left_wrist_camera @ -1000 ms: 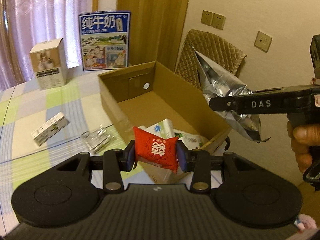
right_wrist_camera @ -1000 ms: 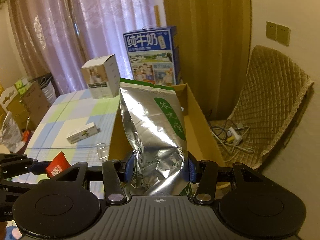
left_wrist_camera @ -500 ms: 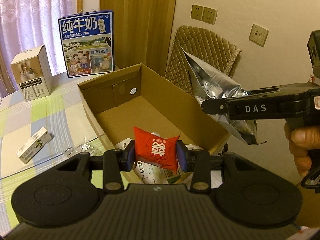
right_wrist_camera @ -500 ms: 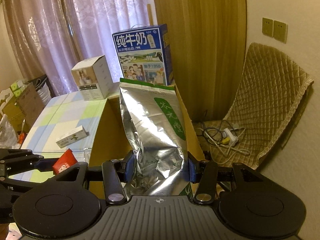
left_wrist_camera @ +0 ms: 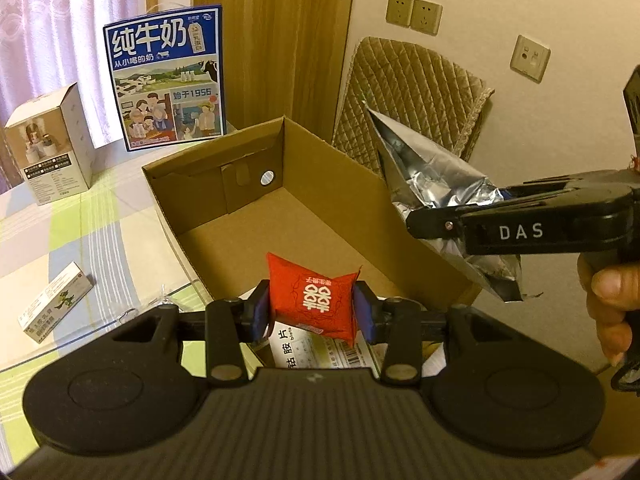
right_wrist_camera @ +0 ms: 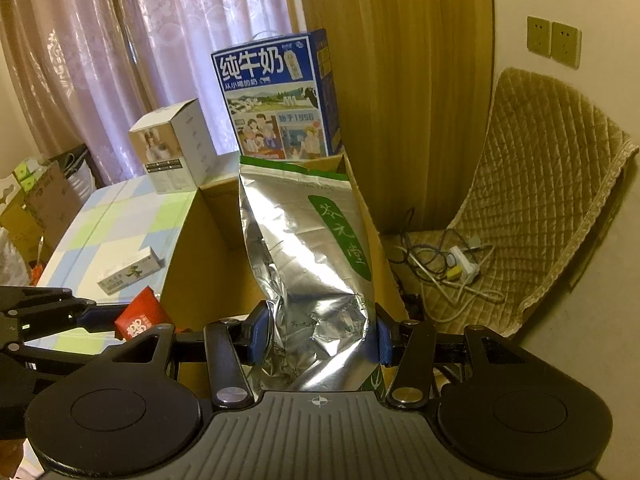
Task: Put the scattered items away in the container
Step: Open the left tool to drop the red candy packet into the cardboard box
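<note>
My left gripper is shut on a small red packet and holds it above the near end of the open cardboard box. Some boxed and paper items lie in the box below it. My right gripper is shut on a silver foil bag with a green label, held upright beside the box's right wall. The bag and right gripper also show in the left wrist view, just outside the box's right rim. The red packet shows at lower left in the right wrist view.
A small white and green carton and a clear wrapper lie on the checked tablecloth left of the box. A blue milk carton and a white box stand behind. A quilted chair with cables stands right of the table.
My left gripper has moved forward and right with the red packet, from beside the box's near corner to over its near end. The right gripper holds the foil bag slightly nearer the box.
</note>
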Motion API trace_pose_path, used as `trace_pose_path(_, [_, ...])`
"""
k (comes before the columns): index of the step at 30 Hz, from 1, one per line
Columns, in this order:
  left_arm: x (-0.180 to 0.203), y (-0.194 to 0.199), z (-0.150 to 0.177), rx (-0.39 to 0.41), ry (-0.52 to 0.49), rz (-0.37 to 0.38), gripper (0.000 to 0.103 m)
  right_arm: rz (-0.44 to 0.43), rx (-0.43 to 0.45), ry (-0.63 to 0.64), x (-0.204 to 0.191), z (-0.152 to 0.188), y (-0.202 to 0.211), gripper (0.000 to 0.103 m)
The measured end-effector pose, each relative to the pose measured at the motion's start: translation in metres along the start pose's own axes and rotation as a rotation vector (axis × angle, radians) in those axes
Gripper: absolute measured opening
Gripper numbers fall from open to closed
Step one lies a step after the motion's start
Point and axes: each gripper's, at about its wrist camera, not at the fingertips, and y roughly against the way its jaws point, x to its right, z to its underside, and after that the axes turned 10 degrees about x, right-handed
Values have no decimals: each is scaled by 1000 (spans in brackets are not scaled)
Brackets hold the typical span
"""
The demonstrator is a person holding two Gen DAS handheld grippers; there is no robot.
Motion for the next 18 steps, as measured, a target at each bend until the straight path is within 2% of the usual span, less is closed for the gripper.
trace_pose_path(3, [-1,-5,1,-6,-1,7,43,-1,-7,-1,1,1,-5,48])
trace_pose_path(4, [-1,-6,1,-3,-4,6,55,-1,-9,-2,1,1,-6,48])
trace_pose_path(6, [-1,-4,2,20,-17,-3,66,-1,-13,-2,2,3,-8,48])
trace_pose_path(18, [-17,20,15,34,-2,-47,66,-7,-20,8,-4,1,-14,48])
